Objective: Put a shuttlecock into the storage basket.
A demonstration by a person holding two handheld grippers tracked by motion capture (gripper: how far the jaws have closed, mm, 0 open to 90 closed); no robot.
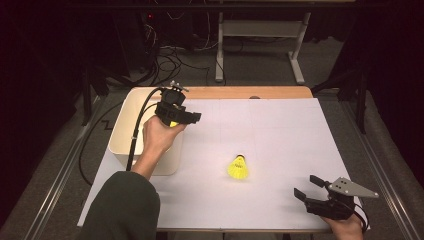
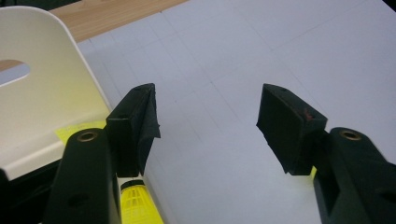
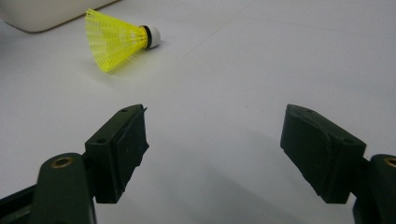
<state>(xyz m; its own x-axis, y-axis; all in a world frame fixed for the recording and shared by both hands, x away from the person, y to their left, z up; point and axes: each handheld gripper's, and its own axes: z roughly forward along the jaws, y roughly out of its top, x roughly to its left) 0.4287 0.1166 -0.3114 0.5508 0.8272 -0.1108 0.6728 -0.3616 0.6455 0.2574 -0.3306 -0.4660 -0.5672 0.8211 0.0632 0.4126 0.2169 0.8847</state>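
A yellow shuttlecock with a white cork lies on its side on the white sheet near the table's middle. It also appears far off at the upper left of the right gripper view. My left gripper hovers over the right rim of a cream bin, open, with nothing between its jaws. A second yellow shuttlecock sits under its left jaw against the bin's wall. At the table's front right corner my right gripper rests open and empty, pointing toward the first shuttlecock.
The bin stands at the sheet's left edge and has a handle slot. A strip of bare wooden tabletop runs along the far side. Cables and a desk frame are on the dark floor beyond.
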